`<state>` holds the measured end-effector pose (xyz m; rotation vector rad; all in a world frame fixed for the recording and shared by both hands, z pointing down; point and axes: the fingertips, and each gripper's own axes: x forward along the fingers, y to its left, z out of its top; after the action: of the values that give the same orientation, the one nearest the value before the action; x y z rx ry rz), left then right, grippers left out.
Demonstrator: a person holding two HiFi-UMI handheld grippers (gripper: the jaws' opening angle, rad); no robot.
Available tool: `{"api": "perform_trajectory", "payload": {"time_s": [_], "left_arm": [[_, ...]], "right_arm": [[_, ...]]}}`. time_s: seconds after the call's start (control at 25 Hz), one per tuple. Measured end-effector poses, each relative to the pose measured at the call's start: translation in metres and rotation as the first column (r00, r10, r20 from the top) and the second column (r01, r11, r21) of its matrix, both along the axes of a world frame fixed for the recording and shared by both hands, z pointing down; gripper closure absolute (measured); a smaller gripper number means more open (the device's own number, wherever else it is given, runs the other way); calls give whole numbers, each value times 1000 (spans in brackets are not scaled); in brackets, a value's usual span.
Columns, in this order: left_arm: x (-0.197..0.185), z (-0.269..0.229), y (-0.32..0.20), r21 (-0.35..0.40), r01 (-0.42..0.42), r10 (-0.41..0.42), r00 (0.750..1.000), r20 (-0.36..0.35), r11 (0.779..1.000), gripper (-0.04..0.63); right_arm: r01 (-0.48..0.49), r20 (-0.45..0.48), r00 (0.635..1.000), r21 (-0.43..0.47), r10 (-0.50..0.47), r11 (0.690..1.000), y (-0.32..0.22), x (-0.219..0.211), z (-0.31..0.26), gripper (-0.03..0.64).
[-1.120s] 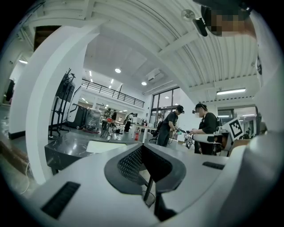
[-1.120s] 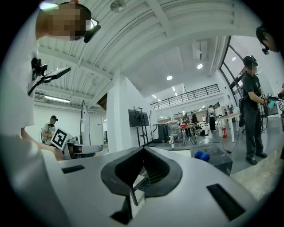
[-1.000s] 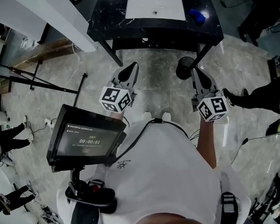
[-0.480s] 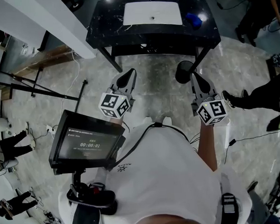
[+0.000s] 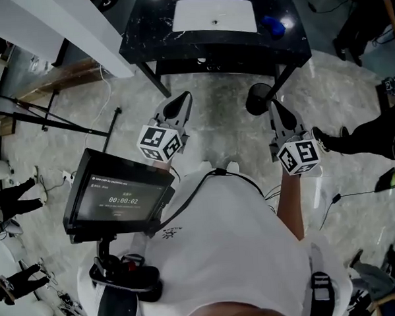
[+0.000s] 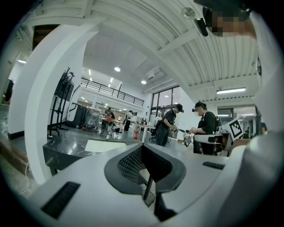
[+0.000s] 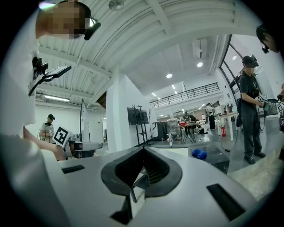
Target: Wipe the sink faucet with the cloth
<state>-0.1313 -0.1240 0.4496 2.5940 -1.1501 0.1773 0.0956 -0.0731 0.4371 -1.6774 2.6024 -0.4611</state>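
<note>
The left gripper (image 5: pixel 185 97) is held with its jaws pressed together and nothing between them. The right gripper (image 5: pixel 274 105) is likewise clenched on nothing. Both are aimed up the head view toward a black counter (image 5: pixel 152 25) and are kept well apart from it, over a marbled floor (image 5: pixel 216 130).

A white sink (image 5: pixel 214 16) is set into the counter. Its long axis is laid across the head view from left to right. The cloth (image 5: pixel 274 26), blue and bunched, is seen on the counter top just right of the sink, near the right end. Its longer side is angled from upper left to lower right.

In the right gripper view the cloth (image 7: pixel 199 154) is found right of the jaws, with the faucet (image 7: pixel 170 141) upright beyond it. The way the spout is turned cannot be made out.

A dark monitor (image 5: pixel 120 199) is carried at the person's left.
</note>
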Motion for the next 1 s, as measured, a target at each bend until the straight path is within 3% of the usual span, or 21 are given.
{"api": "perform_trajectory", "payload": {"time_s": [1.0], "left_arm": [[1,-5,15,-26,24,-25,999,-25,999,594]], "right_arm": [[113,-55,992,-52,-116,992,11,-17,-8,612]]}}
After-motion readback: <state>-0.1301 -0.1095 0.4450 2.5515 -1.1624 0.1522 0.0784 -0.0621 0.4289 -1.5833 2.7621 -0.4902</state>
